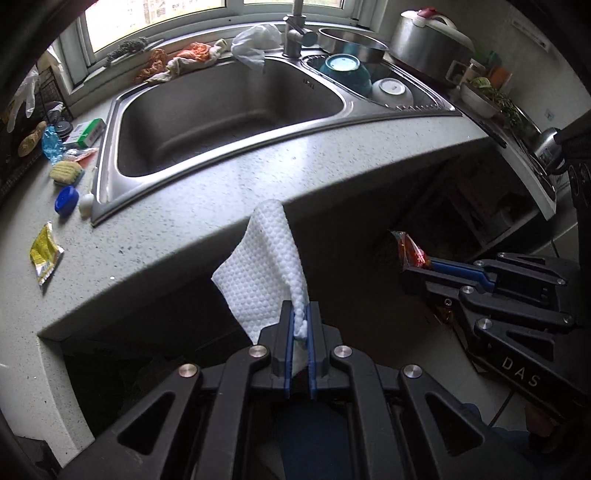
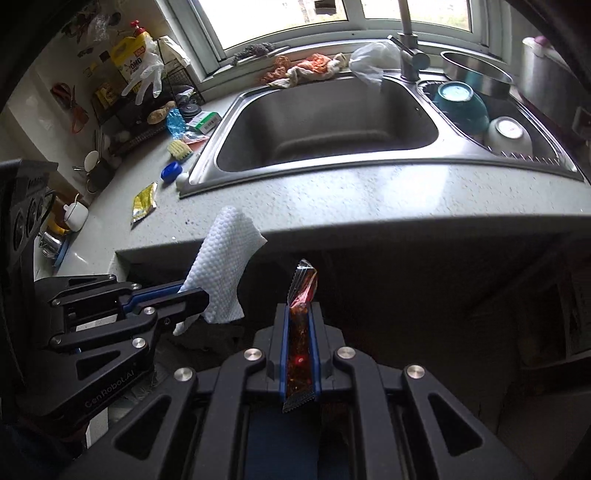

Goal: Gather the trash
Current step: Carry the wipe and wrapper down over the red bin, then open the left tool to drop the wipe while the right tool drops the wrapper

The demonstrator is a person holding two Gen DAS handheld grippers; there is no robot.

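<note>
My left gripper is shut on a white dimpled paper towel, held in front of and below the counter edge; the towel also shows in the right wrist view. My right gripper is shut on a red sauce packet, which stands upright between the pads; it shows in the left wrist view too. A yellow wrapper lies on the grey counter at the left, also seen in the right wrist view.
A steel sink sits in the counter with a faucet, bowls in the side basin and rags behind. A blue cap, sponge, box and small items crowd the left counter. Dark open space lies under the counter.
</note>
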